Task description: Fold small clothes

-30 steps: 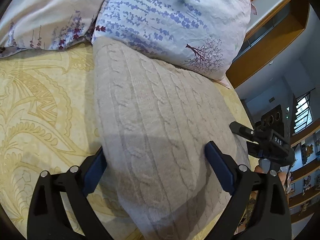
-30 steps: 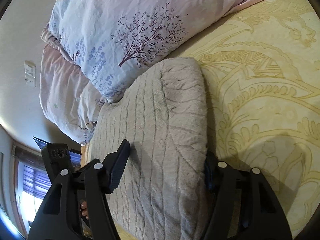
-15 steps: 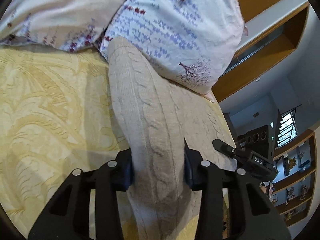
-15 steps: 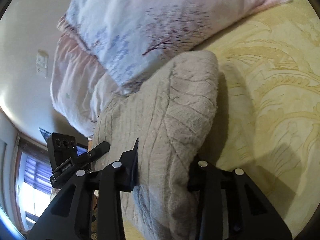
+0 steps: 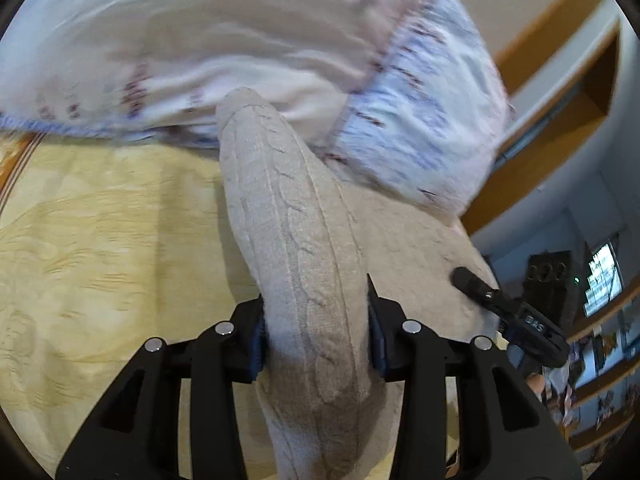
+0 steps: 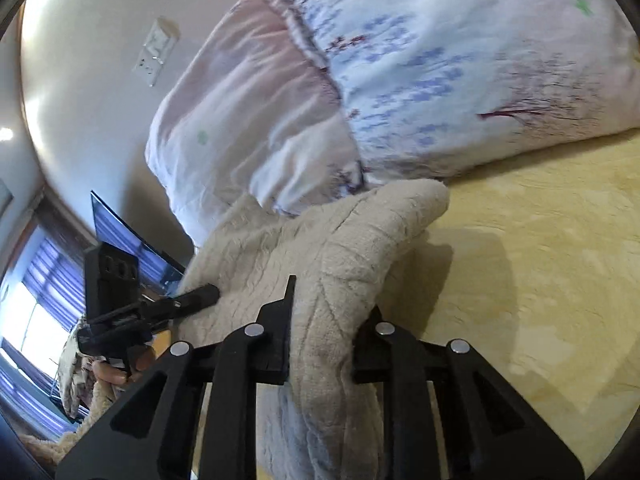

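Observation:
A beige cable-knit sweater [image 5: 296,240] lies folded on the yellow bedspread [image 5: 100,240], lifted at its near edge. My left gripper [image 5: 316,336] is shut on one bunched end of it. My right gripper [image 6: 326,332] is shut on the other end of the sweater [image 6: 340,248], which rises in a fold between the fingers. In the left wrist view the right gripper [image 5: 516,320] shows at the right, beyond the sweater. In the right wrist view the left gripper [image 6: 132,312] shows at the left.
Floral pillows [image 5: 240,40] lie just beyond the sweater, touching its far end; they also show in the right wrist view [image 6: 400,80]. Yellow patterned bedspread [image 6: 540,260] spreads to the right. A wooden shelf [image 5: 560,92] and a wall switch [image 6: 154,56] stand behind.
Both grippers closed on the sweater's ends a second ago and have since lifted it, tilting toward the pillows. The sweater now bunches into a raised ridge.

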The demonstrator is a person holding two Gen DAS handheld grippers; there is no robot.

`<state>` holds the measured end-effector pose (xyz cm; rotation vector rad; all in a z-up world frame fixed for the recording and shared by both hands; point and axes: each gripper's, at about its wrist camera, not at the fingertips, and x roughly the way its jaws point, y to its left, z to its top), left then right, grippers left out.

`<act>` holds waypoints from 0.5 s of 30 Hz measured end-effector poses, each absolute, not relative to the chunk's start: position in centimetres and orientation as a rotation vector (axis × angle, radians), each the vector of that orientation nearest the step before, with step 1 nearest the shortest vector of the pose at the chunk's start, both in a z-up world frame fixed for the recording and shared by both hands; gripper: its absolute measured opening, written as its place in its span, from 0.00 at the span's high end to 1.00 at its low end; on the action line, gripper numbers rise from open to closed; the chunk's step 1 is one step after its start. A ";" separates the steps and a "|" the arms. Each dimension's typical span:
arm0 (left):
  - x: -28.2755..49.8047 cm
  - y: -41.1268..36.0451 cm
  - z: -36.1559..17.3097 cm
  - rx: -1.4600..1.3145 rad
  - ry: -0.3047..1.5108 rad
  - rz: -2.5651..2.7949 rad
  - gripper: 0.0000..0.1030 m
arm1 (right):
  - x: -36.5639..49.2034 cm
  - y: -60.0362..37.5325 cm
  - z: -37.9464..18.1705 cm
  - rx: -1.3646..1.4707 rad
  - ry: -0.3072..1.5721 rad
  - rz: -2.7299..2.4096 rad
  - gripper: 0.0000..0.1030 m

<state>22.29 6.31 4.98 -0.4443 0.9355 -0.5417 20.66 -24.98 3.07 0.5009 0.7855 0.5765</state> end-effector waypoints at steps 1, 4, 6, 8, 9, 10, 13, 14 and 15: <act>22.7 7.0 4.0 -0.474 0.964 -0.528 0.60 | 21.2 -24.4 2.4 0.485 0.824 0.560 0.80; 23.5 8.7 0.6 -0.567 1.042 -0.497 0.51 | 22.3 -23.6 -0.4 0.494 0.937 0.509 0.78; 23.4 9.3 0.1 -0.608 1.035 -0.511 0.48 | 22.3 -24.6 -0.4 0.569 0.937 0.522 0.76; 22.9 9.7 0.7 -0.593 1.015 -0.487 0.45 | 22.3 -25.6 0.1 0.604 0.938 0.518 0.72; 22.8 9.8 1.0 -0.575 1.002 -0.473 0.43 | 22.3 -26.2 0.4 0.611 0.930 0.502 0.68; 22.4 9.9 1.5 -0.550 0.984 -0.454 0.40 | 22.2 -26.7 0.6 0.614 0.920 0.491 0.68; 21.2 10.0 3.3 -0.462 0.907 -0.392 0.31 | 21.9 -27.8 0.8 0.649 0.907 0.486 0.68; 20.9 9.9 3.9 -0.434 0.882 -0.383 0.30 | 22.0 -27.8 0.8 0.652 0.902 0.483 0.68; 20.3 9.5 4.5 -0.394 0.855 -0.380 0.26 | 22.1 -27.6 0.9 0.642 0.899 0.484 0.69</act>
